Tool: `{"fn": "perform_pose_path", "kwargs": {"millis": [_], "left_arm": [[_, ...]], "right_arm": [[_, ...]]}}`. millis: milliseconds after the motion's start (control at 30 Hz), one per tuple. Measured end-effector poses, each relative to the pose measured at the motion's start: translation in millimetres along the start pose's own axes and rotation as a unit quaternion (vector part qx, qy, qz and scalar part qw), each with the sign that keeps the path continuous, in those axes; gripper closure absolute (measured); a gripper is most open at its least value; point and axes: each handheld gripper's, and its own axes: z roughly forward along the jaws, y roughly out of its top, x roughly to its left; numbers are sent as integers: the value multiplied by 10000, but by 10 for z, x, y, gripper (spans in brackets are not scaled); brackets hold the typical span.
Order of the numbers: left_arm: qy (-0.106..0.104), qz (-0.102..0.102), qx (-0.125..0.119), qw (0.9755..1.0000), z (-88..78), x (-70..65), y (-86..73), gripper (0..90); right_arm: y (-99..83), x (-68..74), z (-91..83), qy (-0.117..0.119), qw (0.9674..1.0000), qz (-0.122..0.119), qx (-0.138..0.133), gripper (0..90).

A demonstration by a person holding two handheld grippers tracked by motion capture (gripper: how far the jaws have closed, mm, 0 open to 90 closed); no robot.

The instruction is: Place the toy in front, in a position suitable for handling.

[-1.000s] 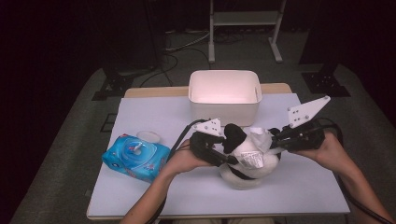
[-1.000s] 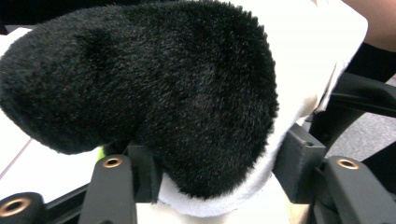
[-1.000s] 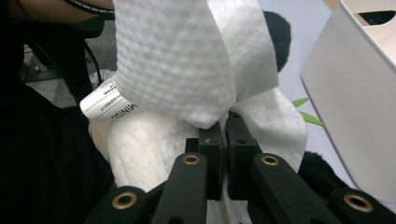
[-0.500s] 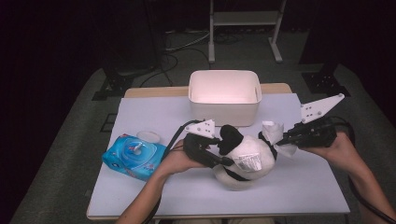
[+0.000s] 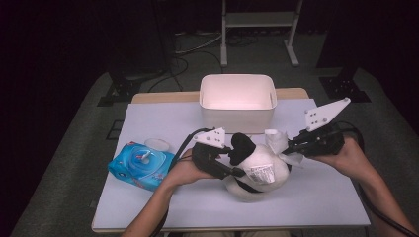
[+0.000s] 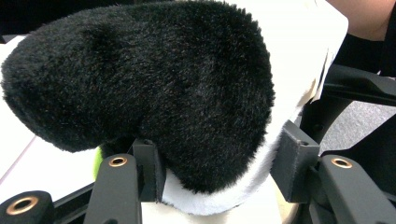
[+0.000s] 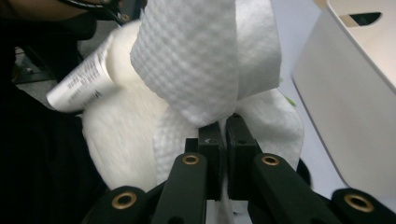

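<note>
Lying fluffy — black-and-white plush toy

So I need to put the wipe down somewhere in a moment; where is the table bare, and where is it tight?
Bare: the table's far-left stretch between the white bin and the blue wipes pack, the near edge, and the right part behind the right gripper. Crowded: the middle, where the plush toy, wipe and left gripper bunch before the bin.

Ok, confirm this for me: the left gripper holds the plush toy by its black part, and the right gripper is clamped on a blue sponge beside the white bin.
Not a blue sponge. In the right gripper view the right gripper is shut on a white wipe. The rest stands: the left gripper holds the plush toy by its black part, beside the white bin.
</note>
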Motion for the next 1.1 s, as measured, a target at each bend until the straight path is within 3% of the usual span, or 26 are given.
{"fn": "perform_pose_path", "kwargs": {"millis": [233,467,533,800,933,1100], "left_arm": [[14,-25,-11,10000,-58,19,-13,452],[-6,0,25,10000,-10,9,30,452],[-10,-14,11,10000,-16,9,23,452],[-21,13,-20,10000,-31,5,-4,452],[-20,29,3,10000,-34,3,-1,452],[-22,-24,-24,10000,1,15,16,452]], "right_arm": [[-136,-40,-60,-30,9998,196,24,862],[32,19,69,112,9999,-81,46,861],[44,16,72,85,9999,-112,75,862],[-78,-102,-35,-207,9996,168,81,862],[-115,-75,-51,-139,9997,193,53,862],[-71,17,22,156,9999,72,-16,862]]}}
